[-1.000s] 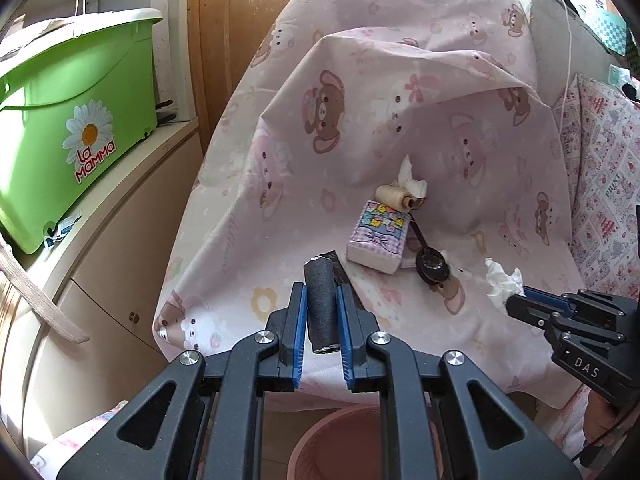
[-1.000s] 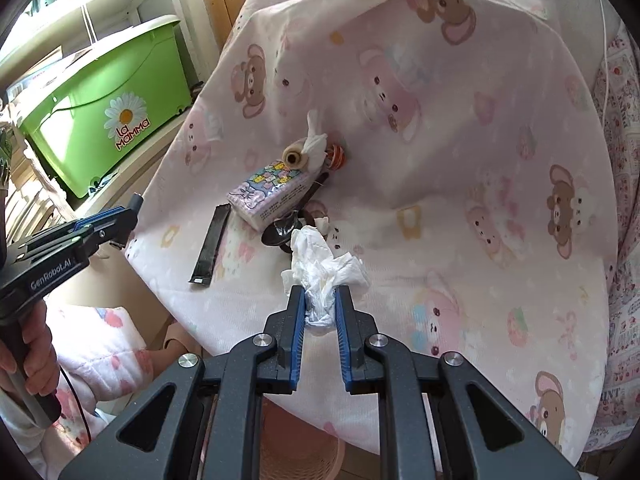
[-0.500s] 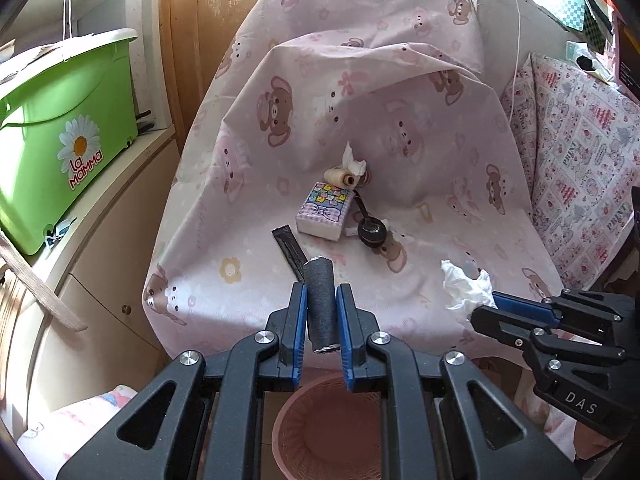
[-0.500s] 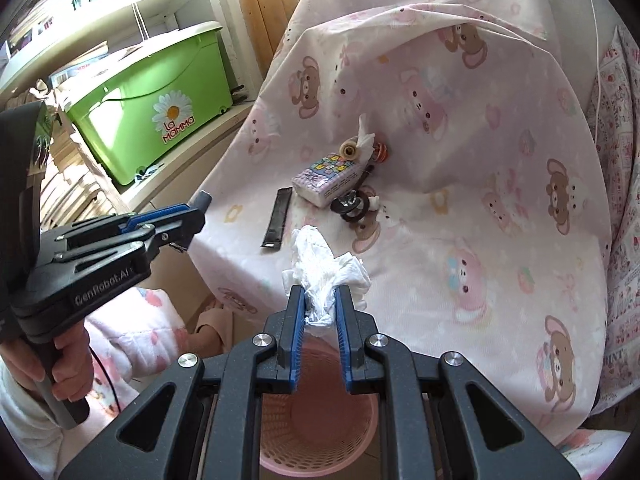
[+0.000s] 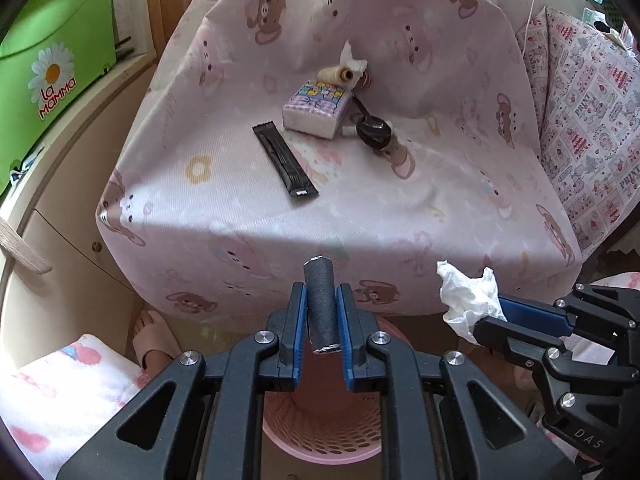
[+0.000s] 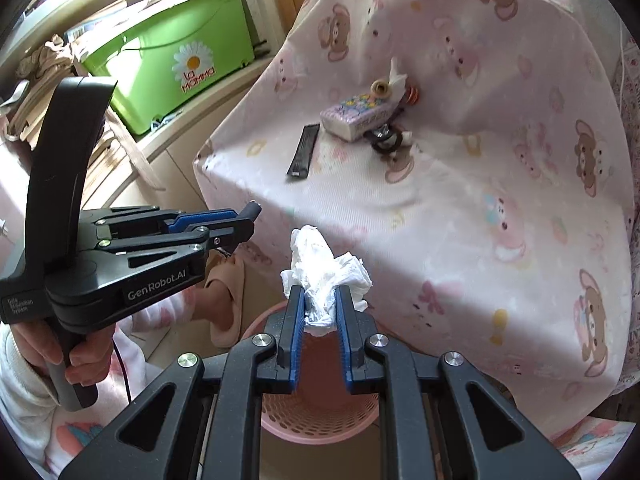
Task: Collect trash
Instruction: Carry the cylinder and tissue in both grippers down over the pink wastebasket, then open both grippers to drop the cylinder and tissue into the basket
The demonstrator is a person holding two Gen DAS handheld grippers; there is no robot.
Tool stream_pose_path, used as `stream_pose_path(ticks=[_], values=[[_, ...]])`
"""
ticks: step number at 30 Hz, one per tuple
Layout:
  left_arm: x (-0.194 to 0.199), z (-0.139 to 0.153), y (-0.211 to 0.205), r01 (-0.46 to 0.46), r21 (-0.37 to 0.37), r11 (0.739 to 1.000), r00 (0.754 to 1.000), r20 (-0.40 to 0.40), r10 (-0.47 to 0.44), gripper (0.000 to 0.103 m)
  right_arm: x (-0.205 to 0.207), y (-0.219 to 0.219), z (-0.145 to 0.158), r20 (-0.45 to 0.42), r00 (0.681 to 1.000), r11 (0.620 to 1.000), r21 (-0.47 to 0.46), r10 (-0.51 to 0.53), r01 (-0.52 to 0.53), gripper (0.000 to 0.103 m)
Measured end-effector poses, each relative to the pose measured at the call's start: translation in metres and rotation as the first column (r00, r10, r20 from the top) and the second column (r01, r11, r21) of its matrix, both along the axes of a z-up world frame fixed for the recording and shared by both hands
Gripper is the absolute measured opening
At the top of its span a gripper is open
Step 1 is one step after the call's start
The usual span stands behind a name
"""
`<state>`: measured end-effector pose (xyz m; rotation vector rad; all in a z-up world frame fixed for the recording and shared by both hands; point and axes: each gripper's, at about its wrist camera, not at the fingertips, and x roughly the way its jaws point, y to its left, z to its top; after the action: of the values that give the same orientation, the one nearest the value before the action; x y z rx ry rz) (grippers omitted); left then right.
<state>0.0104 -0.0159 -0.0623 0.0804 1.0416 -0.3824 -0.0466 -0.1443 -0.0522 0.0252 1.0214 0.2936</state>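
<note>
My left gripper (image 5: 319, 312) is shut on a dark grey wrapper tube (image 5: 320, 304), held above a pink perforated basket (image 5: 320, 432) on the floor. My right gripper (image 6: 319, 308) is shut on a crumpled white tissue (image 6: 324, 276), over the same basket (image 6: 320, 416). In the left wrist view the right gripper (image 5: 492, 320) comes in from the right with the tissue (image 5: 464, 300). The right wrist view shows the left gripper (image 6: 248, 216) at the left. A flat black wrapper (image 5: 285, 159) lies on the bear-print cloth (image 5: 400, 200).
On the cloth further back sit a tissue pack (image 5: 316, 108), a thread spool (image 5: 334, 74), a white scrap (image 5: 352, 60) and a black round item (image 5: 372, 130). A green bin (image 5: 48, 60) stands on the left cabinet. A slippered foot (image 5: 154, 344) rests beside the basket.
Both grippers have pulled back from the cloth-covered seat and sunk, each keeping its load. The pink basket has come into fuller view below them.
</note>
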Motion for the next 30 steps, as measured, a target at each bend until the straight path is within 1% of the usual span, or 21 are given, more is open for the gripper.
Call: stream_pose_path(ticks=[4,9,11,15,17,20,23,30], values=[[0.002,-0.013,0.002,-0.005,-0.004,1.0,0.998,-0.07,0.005,0.014,0.001,0.008,-0.017,-0.049,0.998,0.999,-0.037,0.025,-0.027,0.017],[0.007,-0.038,0.004,-0.025,0.036,0.999,0.984,-0.174,0.031,0.014,0.004,0.019,-0.046,-0.137,0.99,0.995,-0.085,0.039,-0.051,0.017],[0.009,-0.052,0.005,-0.035,0.047,0.998,0.973,-0.228,0.045,0.014,0.005,0.023,-0.058,-0.169,0.985,0.994,-0.096,0.04,-0.056,0.017],[0.012,-0.082,0.008,-0.064,0.05,0.997,0.93,-0.358,0.078,0.014,0.008,0.027,-0.082,-0.238,0.971,0.992,-0.111,0.034,-0.062,0.017],[0.013,-0.094,0.009,-0.075,0.051,0.996,0.912,-0.4,0.089,0.014,0.011,0.027,-0.094,-0.274,0.962,0.992,-0.117,0.02,-0.054,0.017],[0.014,-0.104,0.009,-0.089,0.069,0.994,0.895,-0.431,0.111,0.015,0.013,0.027,-0.108,-0.313,0.95,0.991,-0.124,0.012,-0.054,0.017],[0.015,-0.111,0.009,-0.088,0.085,0.993,0.888,-0.446,0.117,0.015,0.012,0.028,-0.115,-0.322,0.947,0.987,-0.149,0.013,-0.064,0.017],[0.016,-0.123,0.01,-0.09,0.108,0.99,0.869,-0.478,0.131,0.015,0.013,0.03,-0.129,-0.345,0.939,0.983,-0.168,0.009,-0.071,0.018]])
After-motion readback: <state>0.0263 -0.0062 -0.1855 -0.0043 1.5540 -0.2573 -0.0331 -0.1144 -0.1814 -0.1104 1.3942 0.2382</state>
